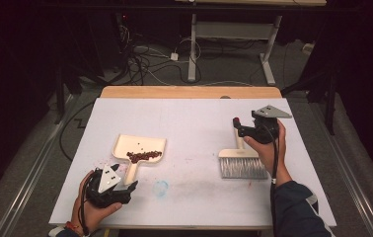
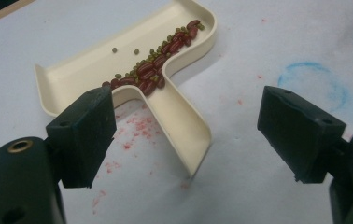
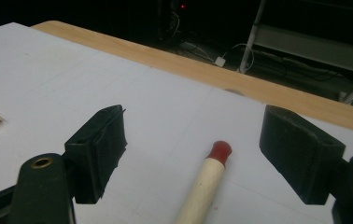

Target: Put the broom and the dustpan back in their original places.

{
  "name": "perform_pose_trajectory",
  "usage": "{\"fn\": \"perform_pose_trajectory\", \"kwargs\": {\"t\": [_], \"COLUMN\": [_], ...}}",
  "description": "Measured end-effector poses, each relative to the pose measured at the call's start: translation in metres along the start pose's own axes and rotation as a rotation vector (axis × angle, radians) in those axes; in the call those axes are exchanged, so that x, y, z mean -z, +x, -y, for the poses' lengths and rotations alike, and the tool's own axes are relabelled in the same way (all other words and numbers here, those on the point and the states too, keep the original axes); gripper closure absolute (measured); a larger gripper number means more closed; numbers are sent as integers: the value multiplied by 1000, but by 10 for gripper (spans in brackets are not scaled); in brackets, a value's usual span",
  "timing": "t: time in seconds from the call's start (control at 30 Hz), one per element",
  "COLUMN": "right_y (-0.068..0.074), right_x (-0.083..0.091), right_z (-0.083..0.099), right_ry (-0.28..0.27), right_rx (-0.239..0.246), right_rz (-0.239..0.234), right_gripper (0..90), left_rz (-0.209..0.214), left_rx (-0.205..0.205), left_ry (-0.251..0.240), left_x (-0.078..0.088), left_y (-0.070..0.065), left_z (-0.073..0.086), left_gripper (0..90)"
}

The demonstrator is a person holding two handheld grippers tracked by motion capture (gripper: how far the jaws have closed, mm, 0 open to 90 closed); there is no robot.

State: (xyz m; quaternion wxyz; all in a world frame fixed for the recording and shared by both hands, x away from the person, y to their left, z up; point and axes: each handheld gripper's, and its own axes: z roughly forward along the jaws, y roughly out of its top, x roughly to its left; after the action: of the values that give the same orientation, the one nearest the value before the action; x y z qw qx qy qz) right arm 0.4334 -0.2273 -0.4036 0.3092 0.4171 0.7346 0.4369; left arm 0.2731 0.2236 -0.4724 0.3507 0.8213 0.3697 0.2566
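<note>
Both tools lie on the table, both grippers spread wide with nothing in them.

The left gripper (image 2: 184,140) hovers over the handle of the dustpan (image 2: 132,70), whose beans (image 2: 158,60) lie just ahead; the brush (image 3: 207,186) handle lies between the right gripper (image 3: 193,154)'s jaws, unpressed. Sweeping looks done; next likely means regripping the dustpan handle squarely to lift it level.

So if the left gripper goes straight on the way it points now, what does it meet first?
Probably the dustpan's handle: it lies between the left gripper's open jaws, untouched. Beyond it sit the beans. Depth is unclear.
</note>
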Motion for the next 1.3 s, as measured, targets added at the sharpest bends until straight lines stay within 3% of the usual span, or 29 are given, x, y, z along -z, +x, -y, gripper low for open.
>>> {"fn": "perform_pose_trajectory", "kwargs": {"t": [0.1, 0.37, 0.53, 0.8, 0.97, 1.3], "right_y": [2, 13, 18, 21, 24, 32], "right_x": [4, 18, 26, 38, 47, 62], "right_z": [-2, -9, -11, -10, -9, -4], "right_ry": [-22, -54, -65, -72, -87, -99], "right_rx": [-10, 32, 61, 57, 60, 113], "right_rz": [-33, -55, -56, -79, -84, -100], "right_gripper": [205, 201, 202, 200, 200, 203], "left_rz": [0, -6, -6, 10, 9, 6], "left_rx": [-2, -8, -17, 12, 9, -5], "left_ry": [1, 8, 9, -1, 0, 11], "left_x": [0, -1, -2, -1, -1, -2], "left_y": [0, -2, -3, -2, -2, -4], "left_z": [0, -1, -1, -2, -2, -2], "left_gripper": [186, 186, 186, 186, 186, 186]}}
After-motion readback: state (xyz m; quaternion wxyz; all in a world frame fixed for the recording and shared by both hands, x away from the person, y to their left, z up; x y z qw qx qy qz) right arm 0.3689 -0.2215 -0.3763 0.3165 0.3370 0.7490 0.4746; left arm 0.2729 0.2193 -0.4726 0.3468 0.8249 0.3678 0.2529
